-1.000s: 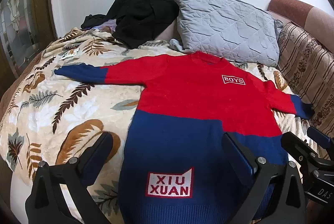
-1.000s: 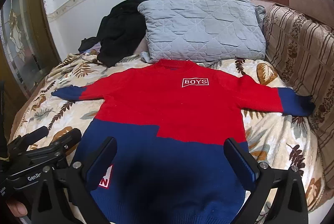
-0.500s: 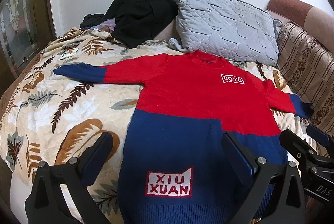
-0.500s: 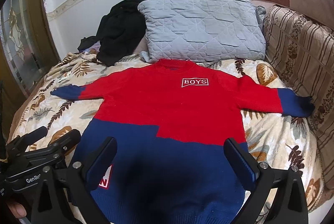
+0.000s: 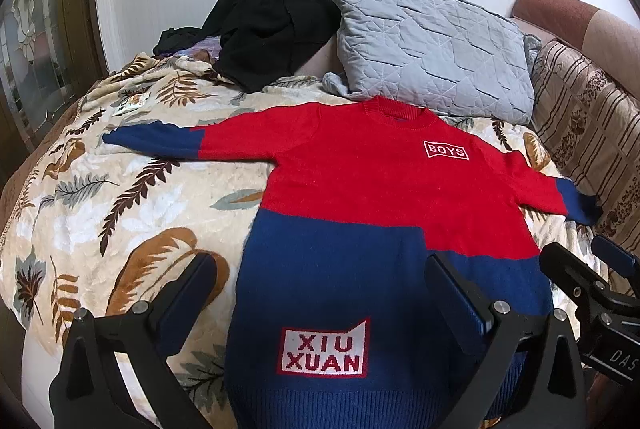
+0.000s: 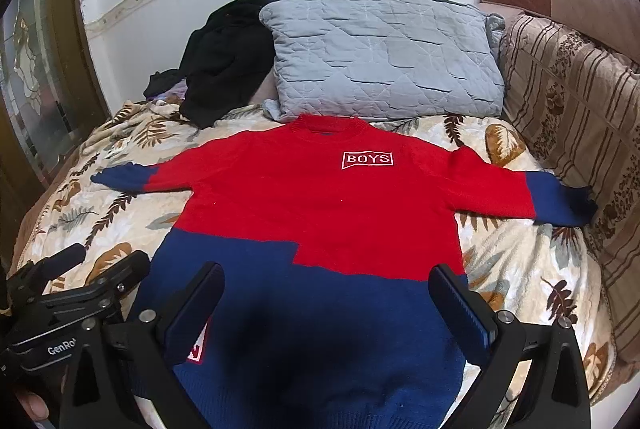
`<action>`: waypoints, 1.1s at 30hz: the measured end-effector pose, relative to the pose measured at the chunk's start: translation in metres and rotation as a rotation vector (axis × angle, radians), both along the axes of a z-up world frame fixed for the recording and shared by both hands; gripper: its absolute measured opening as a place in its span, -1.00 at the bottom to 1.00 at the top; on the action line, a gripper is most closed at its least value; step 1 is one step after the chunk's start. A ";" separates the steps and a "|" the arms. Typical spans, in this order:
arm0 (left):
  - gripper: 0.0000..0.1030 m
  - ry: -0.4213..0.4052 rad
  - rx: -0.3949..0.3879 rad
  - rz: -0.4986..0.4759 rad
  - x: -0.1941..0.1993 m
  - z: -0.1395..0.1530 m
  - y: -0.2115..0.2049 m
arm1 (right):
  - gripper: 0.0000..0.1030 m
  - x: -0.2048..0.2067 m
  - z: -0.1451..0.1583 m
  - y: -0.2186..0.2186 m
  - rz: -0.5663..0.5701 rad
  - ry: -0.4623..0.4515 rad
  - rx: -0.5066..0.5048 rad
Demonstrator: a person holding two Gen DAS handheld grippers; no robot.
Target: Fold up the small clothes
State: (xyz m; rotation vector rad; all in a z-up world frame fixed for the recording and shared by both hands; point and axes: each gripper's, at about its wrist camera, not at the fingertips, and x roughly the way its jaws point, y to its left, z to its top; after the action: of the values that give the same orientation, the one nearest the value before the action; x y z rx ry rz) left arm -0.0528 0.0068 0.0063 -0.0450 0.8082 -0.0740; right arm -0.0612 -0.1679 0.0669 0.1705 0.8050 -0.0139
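Observation:
A small red and navy sweater [image 5: 360, 197] [image 6: 320, 205] lies flat, face up, on a leaf-patterned bedspread [image 5: 100, 209], both sleeves spread out. It bears a white "BOYS" patch and a "XIU XUAN" patch near the hem. My left gripper [image 5: 320, 281] hovers open over the hem's left part, holding nothing. My right gripper [image 6: 326, 289] hovers open over the hem's right part, also without anything between its fingers. Each gripper shows at the edge of the other's view, the right gripper [image 5: 592, 293] and the left gripper [image 6: 76, 281].
A grey quilted pillow [image 5: 432, 45] leans against the white wall behind the collar. A heap of black clothing [image 5: 272, 25] lies at the back left. A striped brown cushion [image 6: 580, 117] runs along the right, touching the right cuff. A dark door frame [image 6: 60, 89] stands left.
Both views have shifted only slightly; the sweater lies as before and both grippers stay open above the hem.

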 end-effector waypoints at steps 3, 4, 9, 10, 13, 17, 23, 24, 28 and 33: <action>1.00 0.000 0.002 0.000 0.000 0.000 0.000 | 1.00 0.000 0.001 -0.003 0.000 -0.026 0.017; 1.00 0.000 0.002 -0.001 0.000 0.000 0.000 | 1.00 0.001 0.001 -0.004 0.000 -0.028 0.018; 1.00 0.001 0.003 0.000 0.000 -0.001 -0.001 | 1.00 0.000 -0.002 -0.005 0.005 -0.057 0.000; 1.00 0.000 0.003 0.000 0.000 -0.001 -0.001 | 1.00 0.000 -0.001 -0.004 0.003 -0.049 -0.001; 1.00 0.001 0.002 0.001 -0.001 -0.002 -0.001 | 1.00 0.001 -0.002 -0.004 -0.001 -0.019 -0.013; 1.00 0.002 -0.001 0.004 -0.001 -0.002 0.000 | 1.00 0.000 -0.002 -0.002 -0.009 0.013 -0.010; 1.00 0.001 -0.004 0.006 -0.002 -0.002 0.002 | 1.00 0.000 -0.002 -0.002 -0.008 0.009 -0.012; 1.00 0.001 -0.003 0.006 -0.002 -0.002 0.002 | 1.00 0.000 -0.002 -0.002 -0.008 0.008 -0.012; 1.00 0.001 -0.004 0.006 -0.002 -0.002 0.002 | 1.00 0.000 -0.002 -0.002 -0.008 0.004 -0.015; 1.00 0.005 -0.004 0.002 -0.001 -0.001 0.000 | 1.00 0.000 -0.002 -0.002 -0.007 0.004 -0.012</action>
State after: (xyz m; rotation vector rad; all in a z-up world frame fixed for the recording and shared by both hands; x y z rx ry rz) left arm -0.0541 0.0068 0.0051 -0.0499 0.8127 -0.0733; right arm -0.0613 -0.1700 0.0646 0.1619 0.8080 -0.0255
